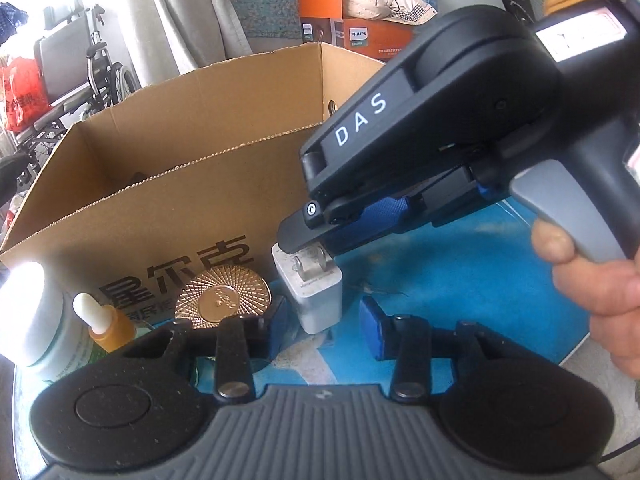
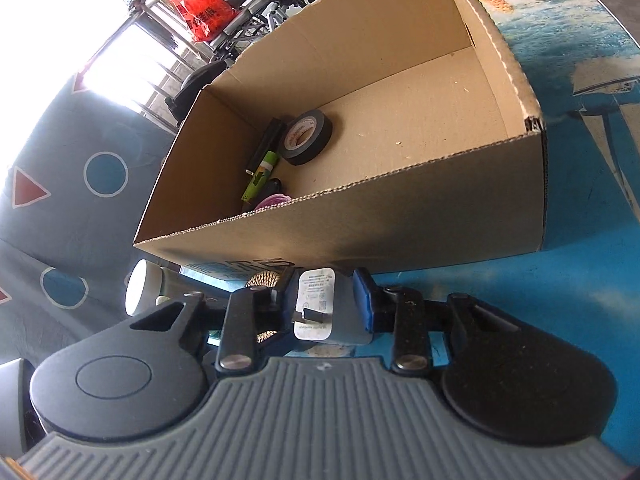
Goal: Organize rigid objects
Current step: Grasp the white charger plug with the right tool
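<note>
1. The white charger (image 2: 320, 306) stands on the blue table (image 2: 580, 280), low in the middle of the right wrist view, just in front of the cardboard box (image 2: 400, 240).
2. The right tongs (image 2: 326, 306) sit around the charger; the left pad touches its side, while a narrow gap seems to show at the right pad, so I cannot tell whether the grip is firm.
3. In the left wrist view the right tongs (image 1: 308, 240) come in from the upper right and reach the charger (image 1: 316, 300) at its prongs; a hand (image 1: 592, 280) holds the grey trigger.
4. The left tongs (image 1: 324, 324) stand apart with nothing held; the charger is just ahead of them.
5. Left of the charger stand a gold compact (image 1: 222, 296), an orange dropper bottle (image 1: 108, 324) and a white jar (image 1: 36, 320).
6. Inside the box lie a black tape roll (image 2: 306, 136), a green tube (image 2: 260, 174) and other small things.
</note>
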`<action>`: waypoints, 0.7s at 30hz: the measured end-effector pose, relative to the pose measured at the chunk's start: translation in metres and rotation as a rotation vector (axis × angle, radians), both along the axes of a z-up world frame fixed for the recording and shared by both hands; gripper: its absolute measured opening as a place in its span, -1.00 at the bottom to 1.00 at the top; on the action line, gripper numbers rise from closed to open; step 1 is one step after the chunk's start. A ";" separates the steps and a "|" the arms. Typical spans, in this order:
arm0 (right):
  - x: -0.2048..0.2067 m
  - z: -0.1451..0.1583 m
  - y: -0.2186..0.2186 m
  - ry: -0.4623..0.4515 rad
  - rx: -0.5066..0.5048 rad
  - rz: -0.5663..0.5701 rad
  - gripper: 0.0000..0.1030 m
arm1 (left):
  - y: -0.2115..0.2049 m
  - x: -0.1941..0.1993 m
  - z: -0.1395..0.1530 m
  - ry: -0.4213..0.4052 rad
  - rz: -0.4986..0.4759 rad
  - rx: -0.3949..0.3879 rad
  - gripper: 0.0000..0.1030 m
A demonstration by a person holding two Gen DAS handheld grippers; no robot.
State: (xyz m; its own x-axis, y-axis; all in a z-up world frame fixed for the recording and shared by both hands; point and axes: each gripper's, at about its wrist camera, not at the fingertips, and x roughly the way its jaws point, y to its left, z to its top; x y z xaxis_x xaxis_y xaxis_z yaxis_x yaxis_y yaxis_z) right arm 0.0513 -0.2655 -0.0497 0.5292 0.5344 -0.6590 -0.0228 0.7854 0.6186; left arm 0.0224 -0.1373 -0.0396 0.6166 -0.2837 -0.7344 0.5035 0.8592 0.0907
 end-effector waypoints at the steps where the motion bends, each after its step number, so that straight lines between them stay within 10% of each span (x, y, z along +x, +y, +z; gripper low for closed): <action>1: 0.001 -0.002 0.001 0.005 0.001 0.001 -0.48 | 0.000 0.002 0.000 0.004 0.002 -0.005 -0.23; 21: -0.027 -0.014 -0.031 0.079 0.079 -0.109 -0.50 | -0.009 -0.012 -0.012 0.033 -0.104 -0.062 -0.29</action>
State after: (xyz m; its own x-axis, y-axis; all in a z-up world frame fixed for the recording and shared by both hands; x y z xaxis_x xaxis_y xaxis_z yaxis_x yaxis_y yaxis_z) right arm 0.0245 -0.2963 -0.0640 0.5352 0.5283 -0.6591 0.1110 0.7295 0.6749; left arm 0.0103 -0.1466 -0.0520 0.5570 -0.3906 -0.7329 0.5923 0.8054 0.0209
